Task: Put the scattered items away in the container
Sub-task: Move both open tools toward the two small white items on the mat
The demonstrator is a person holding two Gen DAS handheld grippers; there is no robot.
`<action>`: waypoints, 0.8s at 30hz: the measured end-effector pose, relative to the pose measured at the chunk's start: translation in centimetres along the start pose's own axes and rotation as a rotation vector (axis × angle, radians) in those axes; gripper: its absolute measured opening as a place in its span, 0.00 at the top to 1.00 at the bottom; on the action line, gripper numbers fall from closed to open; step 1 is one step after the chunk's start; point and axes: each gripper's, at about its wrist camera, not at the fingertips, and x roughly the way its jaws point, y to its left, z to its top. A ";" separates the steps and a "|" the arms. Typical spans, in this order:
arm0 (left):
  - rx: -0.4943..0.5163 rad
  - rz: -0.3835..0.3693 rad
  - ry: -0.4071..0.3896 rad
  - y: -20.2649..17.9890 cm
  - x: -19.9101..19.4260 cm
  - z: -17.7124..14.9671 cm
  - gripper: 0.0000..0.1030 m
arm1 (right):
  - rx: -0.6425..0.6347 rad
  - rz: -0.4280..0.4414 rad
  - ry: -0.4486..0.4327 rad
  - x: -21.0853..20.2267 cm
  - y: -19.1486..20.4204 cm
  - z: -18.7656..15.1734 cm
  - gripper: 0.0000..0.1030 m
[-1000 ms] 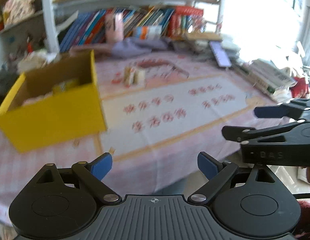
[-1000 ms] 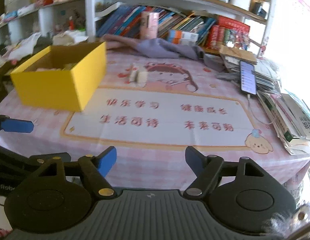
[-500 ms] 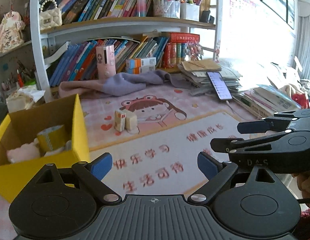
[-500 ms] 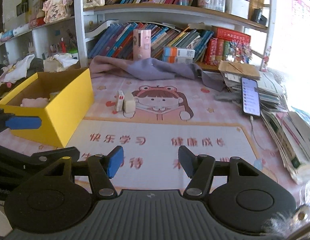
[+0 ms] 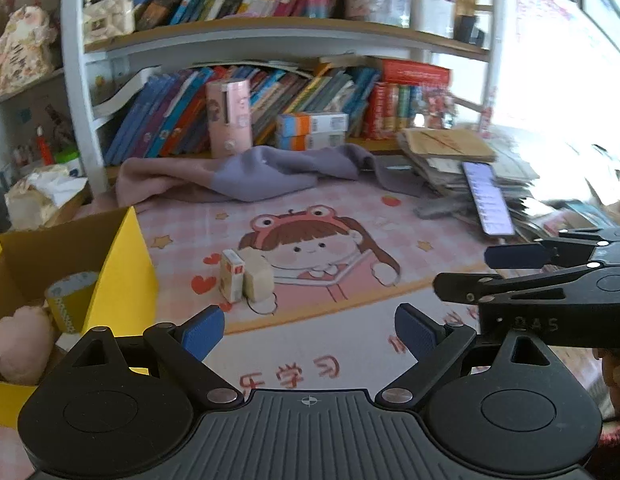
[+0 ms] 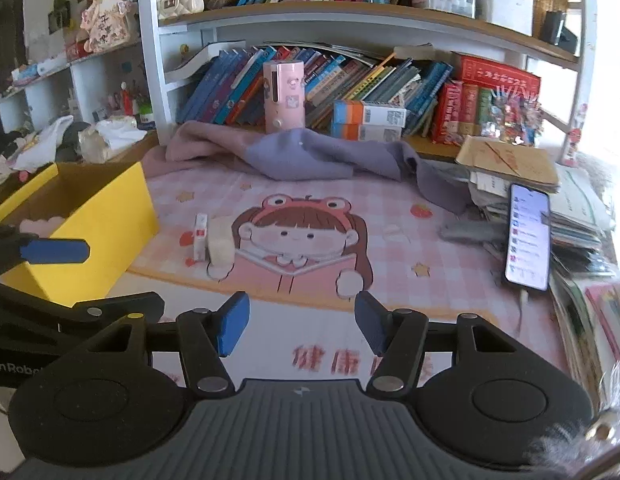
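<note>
A small white-and-orange box (image 5: 232, 276) (image 6: 200, 236) and a beige block (image 5: 258, 280) (image 6: 220, 242) stand side by side on the pink cartoon mat (image 5: 321, 248). To their left is the open yellow box (image 5: 122, 264) (image 6: 110, 216), which holds a tape roll (image 5: 70, 292) and a pink plush (image 5: 22, 340). My left gripper (image 5: 308, 332) is open and empty, short of the two items. My right gripper (image 6: 302, 327) is also open and empty, its jaws narrower than the left's, over the mat to the right of the items. The right gripper's fingers (image 5: 513, 256) show at the edge of the left wrist view.
A purple-pink cloth (image 6: 302, 156) lies crumpled behind the mat, below a bookshelf (image 6: 349, 20) full of books. A lit phone (image 6: 527, 236) rests on a stack of papers and books at the right. A pink case (image 6: 283, 96) stands on the lower shelf.
Both grippers have moved forward over the desk, so the two small items and the shelf look nearer. The yellow box has slid to the left edge. The right jaws have narrowed.
</note>
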 end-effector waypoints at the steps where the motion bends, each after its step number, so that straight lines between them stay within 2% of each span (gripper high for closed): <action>1: -0.016 0.017 0.004 0.1 0.4 0.3 0.09 | 0.003 0.008 -0.002 0.6 -0.5 0.3 0.44; 6: -0.066 0.089 0.034 0.8 1.9 1.6 0.09 | 0.031 0.054 0.015 3.4 -2.5 0.9 0.44; 11: -0.042 0.132 0.056 0.6 3.5 3.2 0.09 | 0.041 0.095 0.043 6.0 -3.4 1.1 0.44; 16: -0.027 0.176 0.061 0.7 5.8 4.5 0.10 | -0.039 0.146 0.046 8.4 -2.7 1.2 0.44; 20: -0.040 0.182 0.079 1.5 7.4 5.1 0.10 | -0.105 0.193 0.068 10.5 -1.7 1.2 0.47; 24: -0.033 0.206 0.111 2.4 9.4 5.7 0.16 | -0.160 0.224 0.061 12.4 -0.6 1.2 0.47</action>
